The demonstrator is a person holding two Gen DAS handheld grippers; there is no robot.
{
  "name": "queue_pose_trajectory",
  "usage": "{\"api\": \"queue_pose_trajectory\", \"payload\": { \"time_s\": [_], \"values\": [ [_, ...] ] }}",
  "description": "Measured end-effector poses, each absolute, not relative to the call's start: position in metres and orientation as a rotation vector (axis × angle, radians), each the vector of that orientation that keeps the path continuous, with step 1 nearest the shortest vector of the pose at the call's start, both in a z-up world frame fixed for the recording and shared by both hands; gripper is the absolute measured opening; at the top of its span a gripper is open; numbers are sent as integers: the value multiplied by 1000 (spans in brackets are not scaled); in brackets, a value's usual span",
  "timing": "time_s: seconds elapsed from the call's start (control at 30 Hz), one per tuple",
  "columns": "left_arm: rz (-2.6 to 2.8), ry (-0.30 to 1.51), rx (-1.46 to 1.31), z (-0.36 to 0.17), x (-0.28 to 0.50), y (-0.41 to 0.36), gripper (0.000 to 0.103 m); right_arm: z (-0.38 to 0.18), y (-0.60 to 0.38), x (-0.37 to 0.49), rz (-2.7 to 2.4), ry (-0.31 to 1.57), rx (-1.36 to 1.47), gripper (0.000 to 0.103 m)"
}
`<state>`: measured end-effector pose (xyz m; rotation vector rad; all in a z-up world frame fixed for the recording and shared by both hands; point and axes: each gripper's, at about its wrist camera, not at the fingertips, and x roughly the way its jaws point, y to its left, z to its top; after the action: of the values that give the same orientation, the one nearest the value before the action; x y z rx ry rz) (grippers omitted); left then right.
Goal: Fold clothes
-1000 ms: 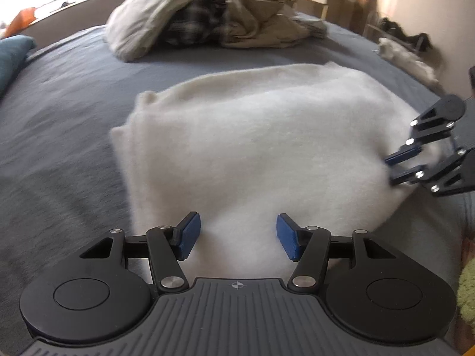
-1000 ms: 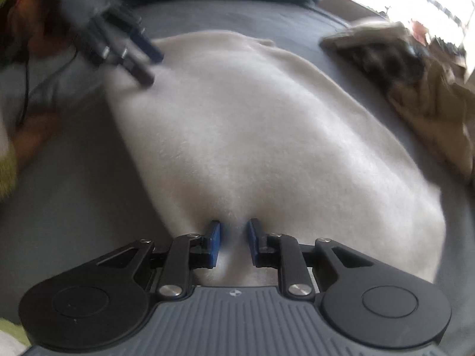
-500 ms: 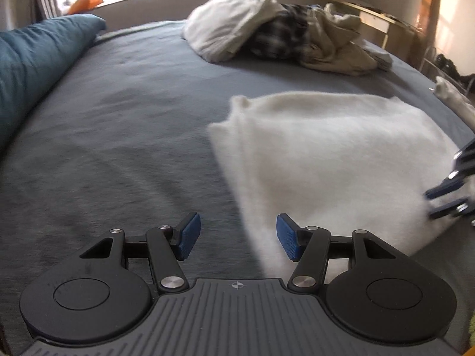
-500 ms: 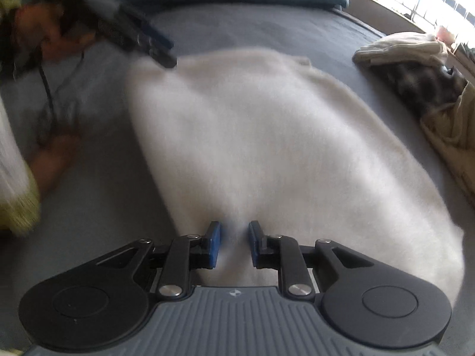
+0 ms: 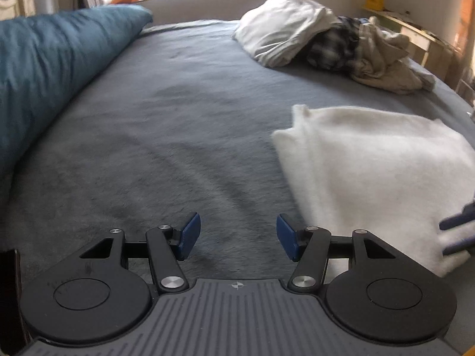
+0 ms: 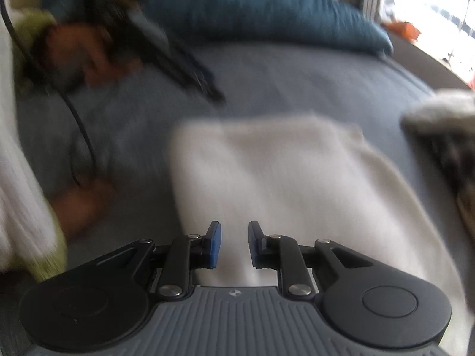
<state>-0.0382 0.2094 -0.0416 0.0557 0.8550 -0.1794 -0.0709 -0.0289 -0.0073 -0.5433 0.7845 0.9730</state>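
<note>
— Left wrist view first: where are the left tongs (image 5: 237,235)?

— Over bare grey bed (image 5: 184,124), blue pads (image 5: 190,234) wide apart, nothing between them. The white cloth (image 5: 374,172) lies folded on the bed to their right and a little ahead; its near edge runs just beside the right-hand pad but does not reach into the gap.

— And the right tongs in that view?

— Only two blue tips (image 5: 457,234) at the frame's right edge, at the cloth's near right corner. Too blurred and cropped to say whether they touch it.

— What does the right wrist view give?

— The right tongs (image 6: 234,243) sit over the cloth (image 6: 291,184), at its near edge. Their pads (image 6: 214,243) stand a small way apart, and white cloth fills the gap and spreads ahead and to the right. I cannot tell whether a fold lies pinched between them or the cloth is simply underneath; the picture is smeared.

— The left tongs from there?

— Up at the far left (image 6: 204,84), a dark blur over the bed, well clear of the cloth's far left corner, with a hand (image 6: 80,56) behind them and a cable (image 6: 80,130) trailing down.

— Anything else on the bed?

— A teal pillow (image 5: 50,74) along the left side, and a heap (image 5: 332,44) of pale and checked clothes at the far right, well apart from the cloth.
</note>
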Motion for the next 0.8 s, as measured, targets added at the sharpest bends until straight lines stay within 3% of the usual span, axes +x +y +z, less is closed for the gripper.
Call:
{"api": "queue_pose_trajectory", "payload": {
  "time_s": [0.23, 0.37, 0.53, 0.8],
  "values": [
    [-150, 865, 43, -48, -31, 212, 57, -44, 7, -68, 1013, 831, -591, 20],
    [-140, 863, 51, -49, -29, 214, 57, -13, 14, -61, 1041, 763, -499, 19],
    [-128, 858, 31, -49, -24, 215, 57, -62, 36, -62, 1053, 781, -559, 20],
    [-130, 840, 90, -48, -29, 213, 57, -31, 54, -57, 1093, 727, -554, 18]
  ]
}}
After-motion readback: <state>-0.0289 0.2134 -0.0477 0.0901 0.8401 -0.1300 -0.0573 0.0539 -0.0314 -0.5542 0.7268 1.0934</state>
